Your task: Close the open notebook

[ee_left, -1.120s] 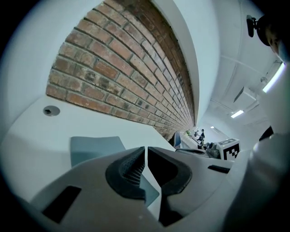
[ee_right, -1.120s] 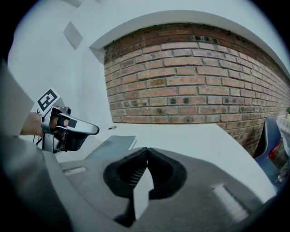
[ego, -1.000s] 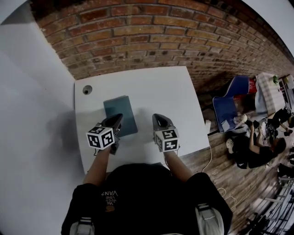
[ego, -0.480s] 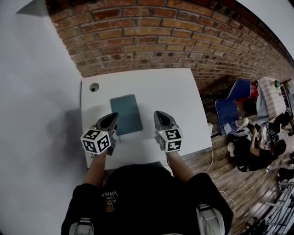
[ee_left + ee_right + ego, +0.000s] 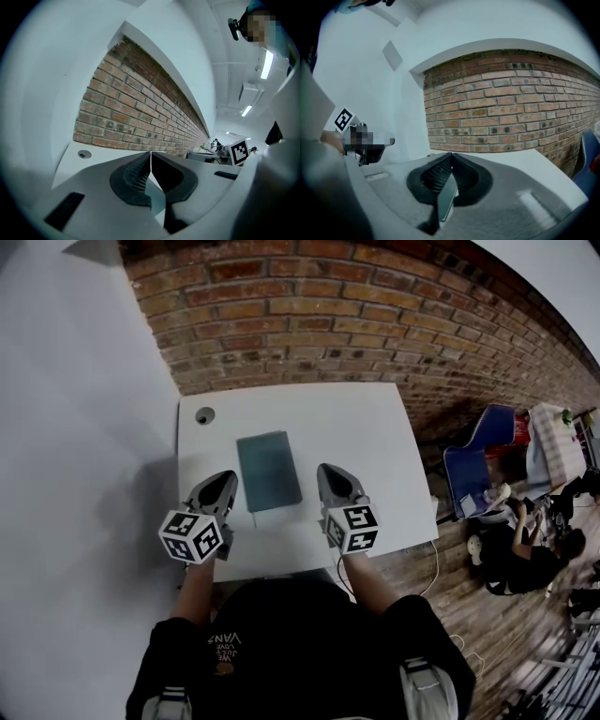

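The notebook (image 5: 269,471) lies closed toward the table's (image 5: 366,427) left edge, with the left gripper (image 5: 223,482) and right gripper (image 5: 330,474) above its near edge, both clamped together and empty.

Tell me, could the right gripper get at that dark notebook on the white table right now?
Probably yes. The notebook lies closed on the table, with nothing between it and the right gripper just beside it. Its jaws are shut, so they would have to open to grasp it.
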`<control>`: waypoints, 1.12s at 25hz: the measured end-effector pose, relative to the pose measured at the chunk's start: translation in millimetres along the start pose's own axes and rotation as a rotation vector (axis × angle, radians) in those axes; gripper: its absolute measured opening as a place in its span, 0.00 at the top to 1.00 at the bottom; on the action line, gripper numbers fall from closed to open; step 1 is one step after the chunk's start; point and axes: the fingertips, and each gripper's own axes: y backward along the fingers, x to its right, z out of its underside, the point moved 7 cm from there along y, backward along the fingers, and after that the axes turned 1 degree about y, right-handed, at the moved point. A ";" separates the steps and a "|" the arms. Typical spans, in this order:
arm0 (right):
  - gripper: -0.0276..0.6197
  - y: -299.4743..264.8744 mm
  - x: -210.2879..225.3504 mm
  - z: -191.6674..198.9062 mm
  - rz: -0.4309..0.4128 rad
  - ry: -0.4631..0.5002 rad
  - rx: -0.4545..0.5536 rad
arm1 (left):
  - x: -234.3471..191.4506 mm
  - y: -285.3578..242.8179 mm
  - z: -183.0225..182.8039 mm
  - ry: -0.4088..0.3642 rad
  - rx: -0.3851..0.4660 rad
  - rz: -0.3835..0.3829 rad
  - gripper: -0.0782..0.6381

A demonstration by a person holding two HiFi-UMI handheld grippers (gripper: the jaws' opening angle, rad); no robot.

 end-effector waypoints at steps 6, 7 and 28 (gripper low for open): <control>0.96 3.5 -18.0 -4.0 -0.019 -0.009 0.026 | -4.6 24.9 -0.7 -0.016 0.024 -0.018 0.87; 0.96 3.8 -20.8 -4.1 -0.025 -0.015 0.029 | -4.8 29.1 -0.8 -0.016 0.031 -0.019 0.87; 0.96 2.3 -66.2 -6.1 -0.084 -0.021 0.038 | -11.3 79.1 -0.8 -0.019 0.086 -0.053 0.88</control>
